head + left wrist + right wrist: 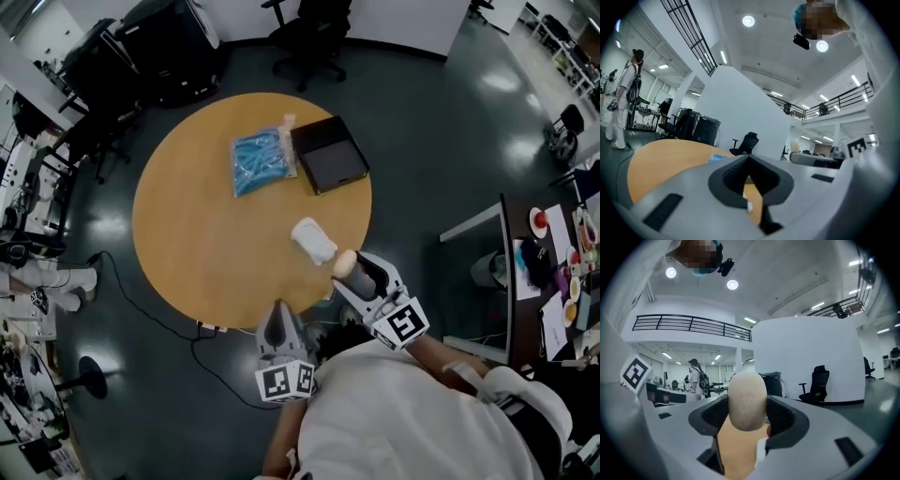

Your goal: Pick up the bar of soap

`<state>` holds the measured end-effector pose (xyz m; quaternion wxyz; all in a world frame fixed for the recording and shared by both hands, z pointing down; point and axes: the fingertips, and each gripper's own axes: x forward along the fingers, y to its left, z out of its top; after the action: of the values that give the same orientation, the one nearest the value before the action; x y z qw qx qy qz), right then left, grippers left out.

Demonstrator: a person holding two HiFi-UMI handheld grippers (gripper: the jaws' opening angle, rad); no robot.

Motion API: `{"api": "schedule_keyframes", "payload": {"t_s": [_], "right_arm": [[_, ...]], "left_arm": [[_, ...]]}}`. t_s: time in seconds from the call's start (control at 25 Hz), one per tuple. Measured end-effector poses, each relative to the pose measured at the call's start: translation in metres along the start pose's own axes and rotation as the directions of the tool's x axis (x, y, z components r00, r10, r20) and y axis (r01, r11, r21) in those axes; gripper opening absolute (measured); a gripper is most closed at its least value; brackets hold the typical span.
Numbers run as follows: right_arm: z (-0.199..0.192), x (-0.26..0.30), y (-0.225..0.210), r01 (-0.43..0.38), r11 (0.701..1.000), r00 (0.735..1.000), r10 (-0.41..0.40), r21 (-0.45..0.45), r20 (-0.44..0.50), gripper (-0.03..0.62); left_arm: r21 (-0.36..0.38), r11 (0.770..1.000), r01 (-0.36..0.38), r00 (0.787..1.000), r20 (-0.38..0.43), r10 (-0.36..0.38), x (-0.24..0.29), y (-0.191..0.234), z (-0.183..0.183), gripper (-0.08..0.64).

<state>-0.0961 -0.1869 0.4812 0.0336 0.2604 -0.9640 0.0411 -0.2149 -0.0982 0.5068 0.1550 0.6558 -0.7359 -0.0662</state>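
Note:
The bar of soap [345,263] is a pale beige oval, held up over the near right edge of the round wooden table [197,234]. My right gripper [351,273] is shut on it. In the right gripper view the soap [747,399] stands upright between the jaws of the right gripper [747,417], and it hides part of the table behind. My left gripper [278,317] hovers past the table's near edge, shut with nothing in it. The left gripper [750,180] shows its jaws closed together in its own view.
A crumpled white wrapper [313,239] lies on the table just beyond the soap. At the far side are a blue plastic bag [260,160] and a black tray [328,155]. Office chairs [309,33] stand behind the table, a cluttered desk [553,272] at right.

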Motion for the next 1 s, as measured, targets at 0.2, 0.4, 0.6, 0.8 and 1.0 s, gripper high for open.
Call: {"api": "schedule_keyframes", "payload": {"t_s": [0.2, 0.4, 0.6, 0.8, 1.0], "right_arm": [[-0.008, -0.029, 0.01, 0.012, 0.999, 1.0, -0.011, 0.05, -0.013, 0.262], [-0.008, -0.035, 0.013, -0.003, 0.999, 1.0, 0.003, 0.051, -0.006, 0.262], [-0.005, -0.037, 0.01, 0.003, 0.999, 1.0, -0.004, 0.042, 0.005, 0.262], [-0.004, -0.034, 0.009, 0.002, 0.999, 1.0, -0.002, 0.036, 0.007, 0.262], [-0.003, -0.031, 0.006, -0.001, 1.0, 1.0, 0.0, 0.032, 0.011, 0.262]], "left_arm": [[-0.007, 0.999, 0.047, 0.999, -0.003, -0.047, 0.007, -0.017, -0.001, 0.003], [-0.001, 0.997, 0.071, 0.997, -0.007, -0.071, 0.009, -0.029, -0.001, 0.003], [0.014, 0.997, 0.074, 0.997, -0.004, -0.074, 0.009, -0.033, -0.001, 0.003], [0.006, 0.998, 0.067, 0.998, 0.0, -0.067, 0.011, -0.029, 0.0, 0.003], [0.016, 0.997, 0.07, 0.998, 0.004, -0.07, 0.014, -0.029, 0.001, 0.003]]}}
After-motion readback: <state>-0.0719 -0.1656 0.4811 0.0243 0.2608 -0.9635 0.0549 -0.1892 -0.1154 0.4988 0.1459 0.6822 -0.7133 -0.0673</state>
